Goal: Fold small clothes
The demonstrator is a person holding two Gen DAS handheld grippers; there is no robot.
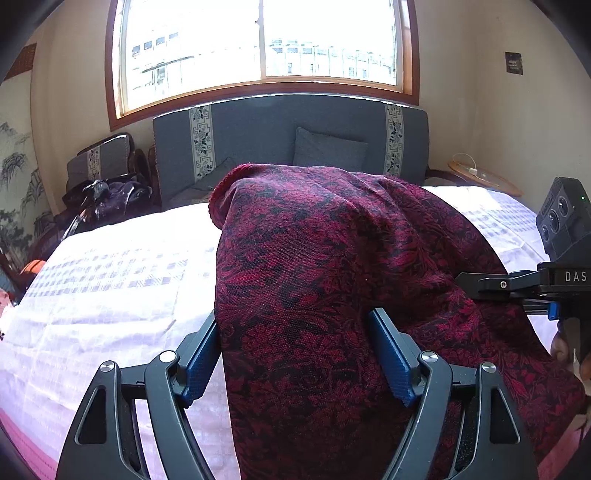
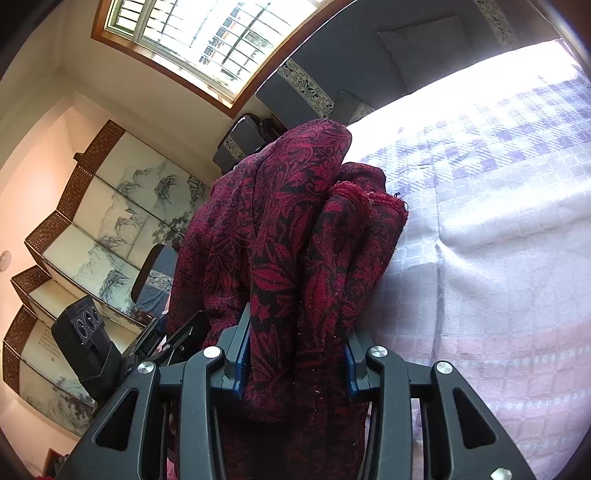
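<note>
One red patterned garment (image 1: 332, 280), bunched and lifted above the bed (image 1: 110, 295): left gripper (image 1: 295, 354) spread apart around it, right gripper (image 2: 295, 354) clamped on it (folding seemingly barely begun, no flat fold visible).

Left wrist view: low over the bed (image 1: 110, 295), level, facing the window (image 1: 258, 40) at 12 o'clock, cloth (image 1: 332, 277) very near. Right wrist view: rolled, window (image 2: 207, 33) toward 11 o'clock, equally close. Shared: cloth (image 2: 288, 229), bed (image 2: 498, 240), headboard (image 1: 258, 136), window.
</note>
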